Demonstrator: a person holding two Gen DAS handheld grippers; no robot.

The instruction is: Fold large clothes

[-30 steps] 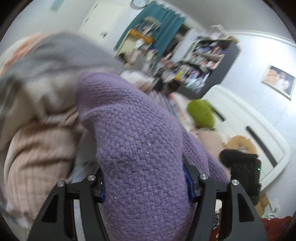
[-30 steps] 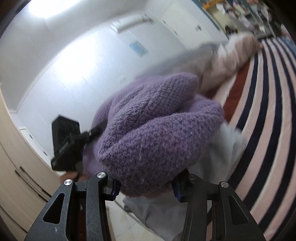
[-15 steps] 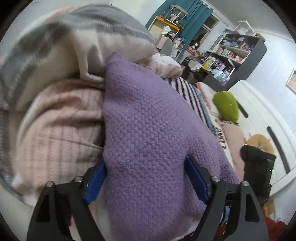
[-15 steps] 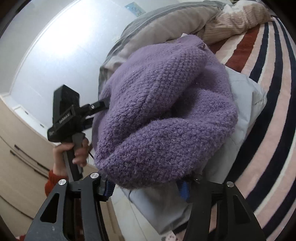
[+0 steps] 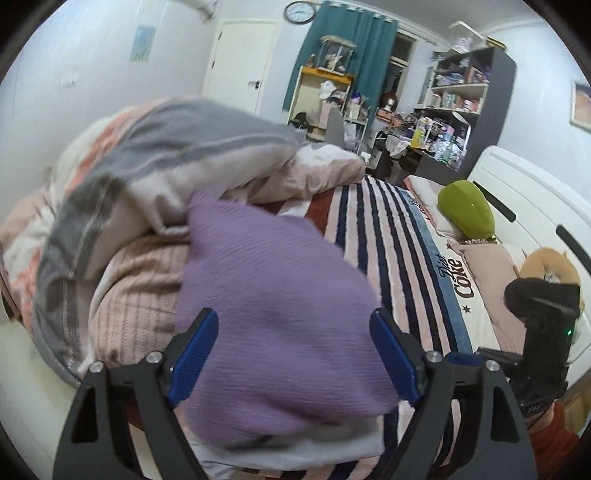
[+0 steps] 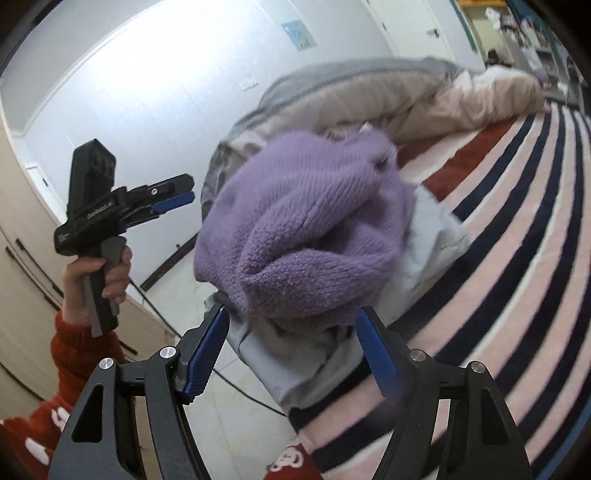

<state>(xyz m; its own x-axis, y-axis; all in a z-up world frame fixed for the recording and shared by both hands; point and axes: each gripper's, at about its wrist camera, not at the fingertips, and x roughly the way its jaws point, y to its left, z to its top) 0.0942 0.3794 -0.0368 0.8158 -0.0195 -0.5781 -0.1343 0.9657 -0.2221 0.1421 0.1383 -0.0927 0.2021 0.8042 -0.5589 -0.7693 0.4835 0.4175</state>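
1. The left gripper (image 5: pixel 291 354) has its jaws spread wide and opening; the blue pads (image 5: pixel 192 356) stand clear on either side of the purple knit sweater (image 5: pixel 273 314) and do not press it.
2. The right gripper (image 6: pixel 291 354) is likewise wide and opening, its blue pads (image 6: pixel 205 354) beside the sweater's (image 6: pixel 306 236) near edge without gripping it.
3. In the right wrist view the left gripper (image 6: pixel 173 194) appears from the side, held up by a hand (image 6: pixel 107 273) in a red sleeve (image 6: pixel 70 365), apart from the sweater.
4. The sweater lies bunched in a rounded heap near the edge of the bed, resting on a pale grey-blue garment (image 6: pixel 424 251) – part of that garment sticks out beneath it.
5. Its knit is coarse and fuzzy, 1 thick fold rolled toward the right gripper.
6. Under both lies a striped bedspread (image 5: pixel 388 236) in pink, navy and dark red, with a blue band bearing "Coke" lettering.
7. Behind the sweater is a pile of bedding: a pink ribbed blanket (image 5: pixel 140 280) and a grey-and-white duvet (image 5: pixel 155 155).
8. Farther along the bed sits a green cushion (image 5: pixel 467 210) against a white headboard (image 5: pixel 532 199).
9. The room beyond shows a teal curtain (image 5: pixel 354 55), a wall clock (image 5: pixel 299 11), a white door (image 5: pixel 243 62) and cluttered dark shelves (image 5: pixel 469 85) – the floor beside the bed is pale tile (image 6: pixel 207 280).
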